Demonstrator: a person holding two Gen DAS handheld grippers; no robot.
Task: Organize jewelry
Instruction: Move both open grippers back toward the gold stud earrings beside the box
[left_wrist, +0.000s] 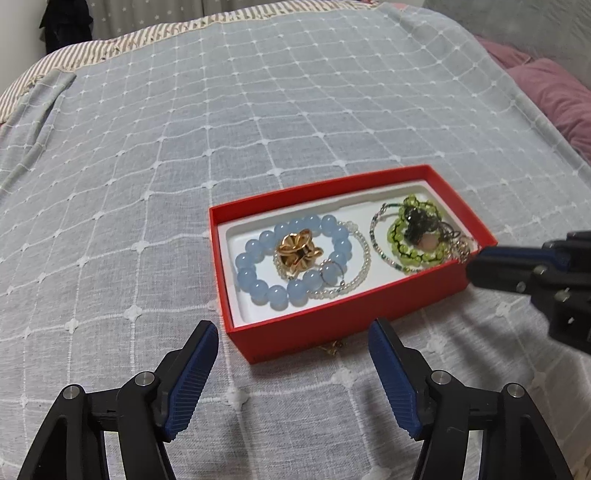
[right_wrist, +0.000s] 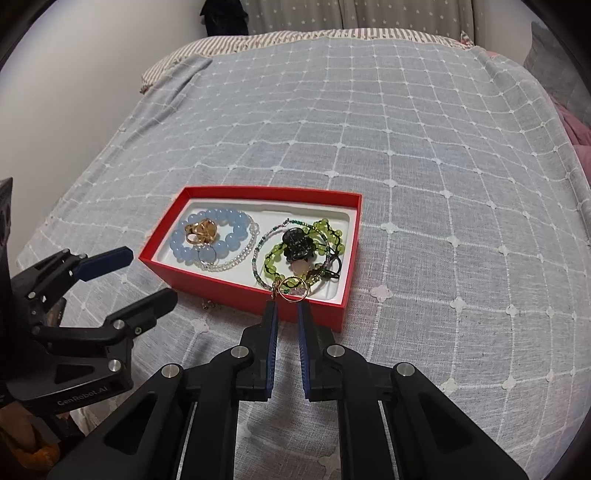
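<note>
A red box with a white liner lies on the bed. Its left half holds a blue bead bracelet, a gold flower piece and a pearl strand. Its right half holds a green bead bracelet and a black clip. My left gripper hangs open before the box's near wall, empty. My right gripper is at the box's right end, jaws narrow, with a small gold hoop standing upright at its tips.
A small gold piece lies on the grey checked bedspread against the box's near wall. Pink bedding sits at the right edge, a striped sheet at the far end and a wall on the left.
</note>
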